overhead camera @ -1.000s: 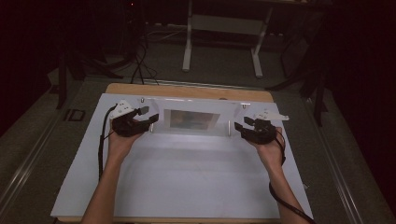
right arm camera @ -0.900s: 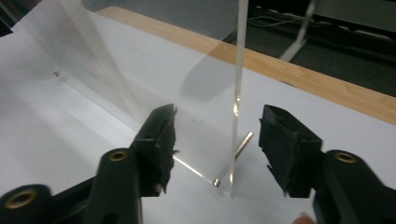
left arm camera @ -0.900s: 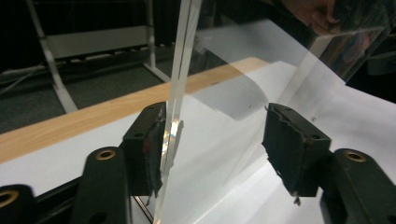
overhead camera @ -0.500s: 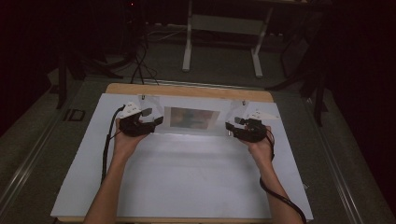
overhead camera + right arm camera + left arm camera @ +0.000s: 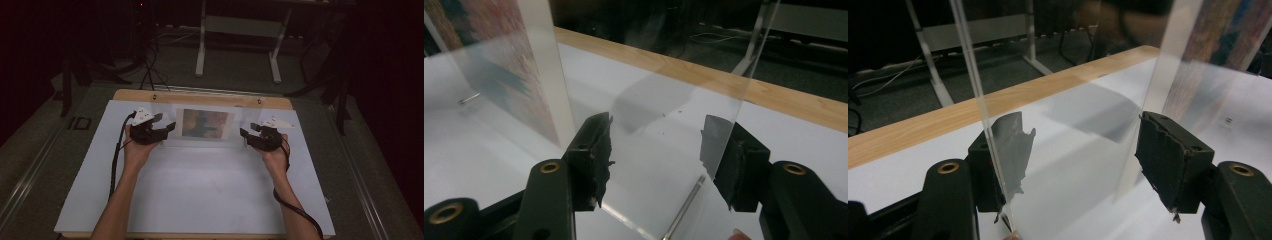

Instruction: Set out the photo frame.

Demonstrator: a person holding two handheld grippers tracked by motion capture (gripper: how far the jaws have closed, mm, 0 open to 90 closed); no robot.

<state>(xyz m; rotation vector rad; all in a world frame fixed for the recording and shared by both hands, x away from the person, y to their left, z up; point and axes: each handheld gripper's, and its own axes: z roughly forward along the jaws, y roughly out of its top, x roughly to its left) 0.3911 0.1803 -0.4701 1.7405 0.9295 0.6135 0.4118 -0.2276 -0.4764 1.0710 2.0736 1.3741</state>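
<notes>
A clear acrylic picture frame (image 5: 206,126), flat, thin and glossy, is being kept upright near the far edge of a smooth white table (image 5: 200,200), with a pale wooden strip (image 5: 200,96) running along the table's far side. A colourful print (image 5: 205,123) with reddish and teal patches is being shown in the frame's middle; its detail is too blurred to be made out.

The left gripper (image 5: 167,128) is being held at the frame's left end and the right gripper (image 5: 243,133) at its right end. Both are made of matte black plastic with brass-coloured bushings and rough, worn black pads.

In the left gripper view, the left gripper (image 5: 1075,167) is being held wide open, with the frame's (image 5: 1068,125) clear margin standing between the jaws; its sheet edge is being met just beside the left pad, while the right pad is being kept apart from it. Whether the left pad is actually touching cannot be told through the transparent sheet.

In the right gripper view, the right gripper (image 5: 656,160) is likewise being held wide open around the frame's (image 5: 664,105) clear end, nothing being squeezed. A thin metal pin (image 5: 684,207) is being seen low through the acrylic, cut off at the bottom. The print (image 5: 499,70) is being cut off at the upper left.
</notes>
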